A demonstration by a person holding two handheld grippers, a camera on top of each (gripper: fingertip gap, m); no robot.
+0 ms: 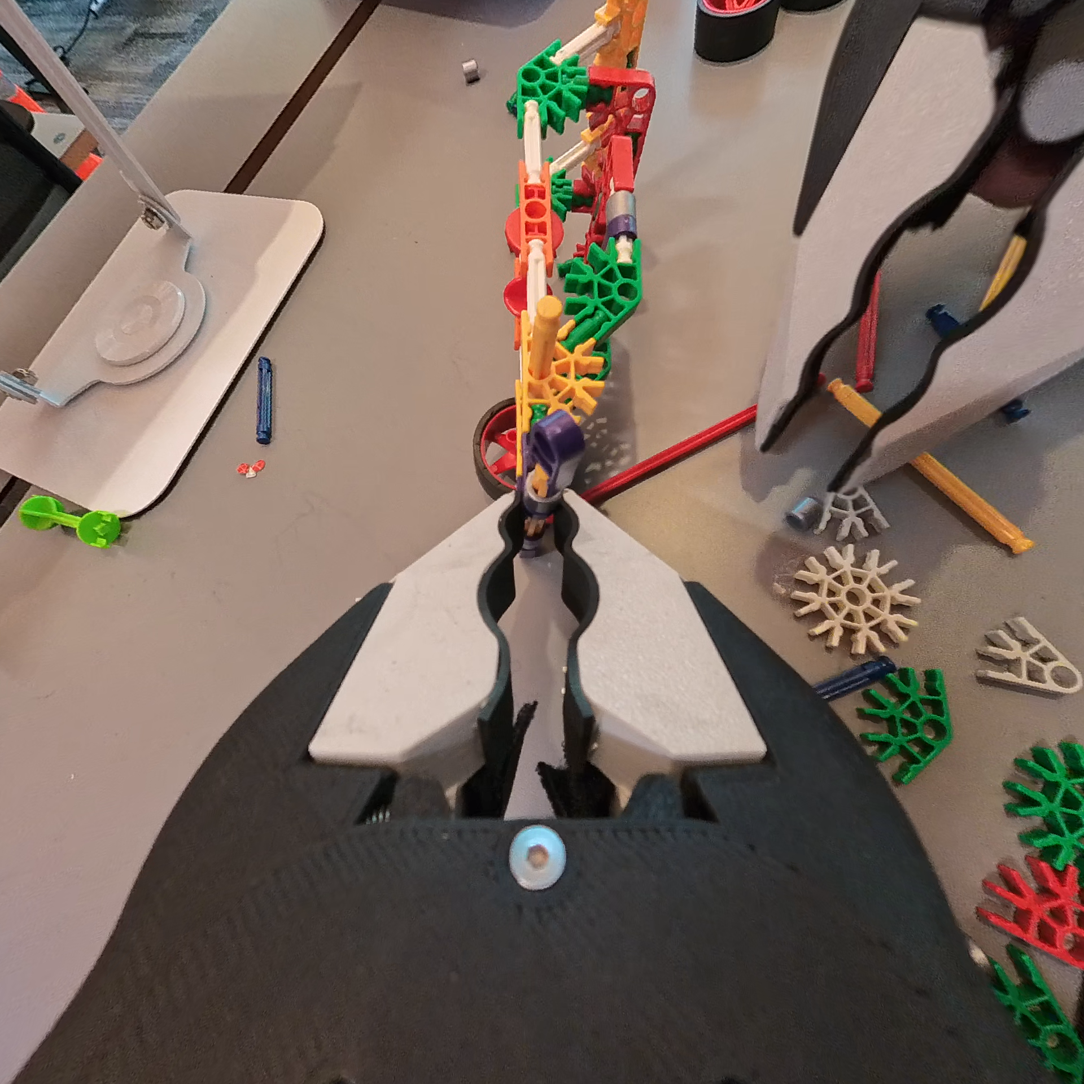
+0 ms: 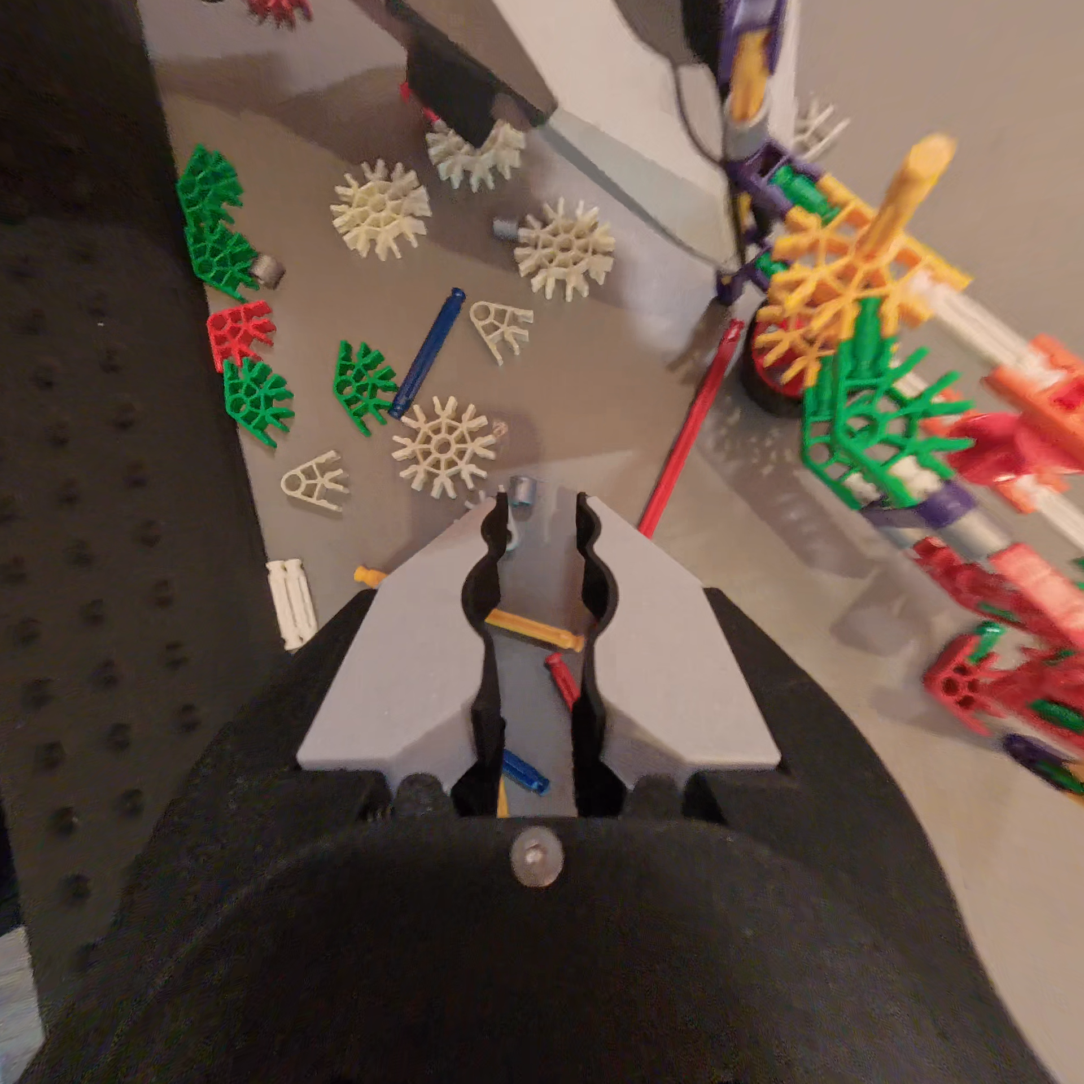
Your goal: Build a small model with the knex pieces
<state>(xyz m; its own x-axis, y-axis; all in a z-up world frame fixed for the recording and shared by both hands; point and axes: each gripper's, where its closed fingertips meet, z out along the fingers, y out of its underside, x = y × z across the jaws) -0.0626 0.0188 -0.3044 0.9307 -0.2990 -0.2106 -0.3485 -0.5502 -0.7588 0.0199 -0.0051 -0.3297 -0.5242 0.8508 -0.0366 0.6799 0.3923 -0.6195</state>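
A long model of coloured plastic rods and connectors (image 1: 592, 287) stands on the grey table (image 1: 381, 293) and runs away from my left gripper (image 1: 537, 513). That gripper is shut on the model's near end, at a purple connector (image 1: 554, 446) with a small grey sleeve. The model also shows blurred in the right wrist view (image 2: 868, 410). My right gripper (image 2: 539, 504) is open and low over the table with nothing between its jaws. A small grey spacer (image 2: 524, 490) lies at its left fingertip. In the left wrist view the right gripper (image 1: 803, 466) hovers over a grey connector (image 1: 850, 516).
Loose pieces lie around the right gripper: white snowflake connectors (image 2: 443, 449), green connectors (image 2: 363, 384), a blue rod (image 2: 428, 352), a red rod (image 1: 674, 457) and a yellow rod (image 1: 938, 475). A white stand base (image 1: 146, 352) sits at the left, with a lime green piece (image 1: 70, 519) beside it. Tip to tip, the grippers are about 9 centimetres apart. The right tips stand about 7 centimetres off the blue rod (image 2: 428, 352).
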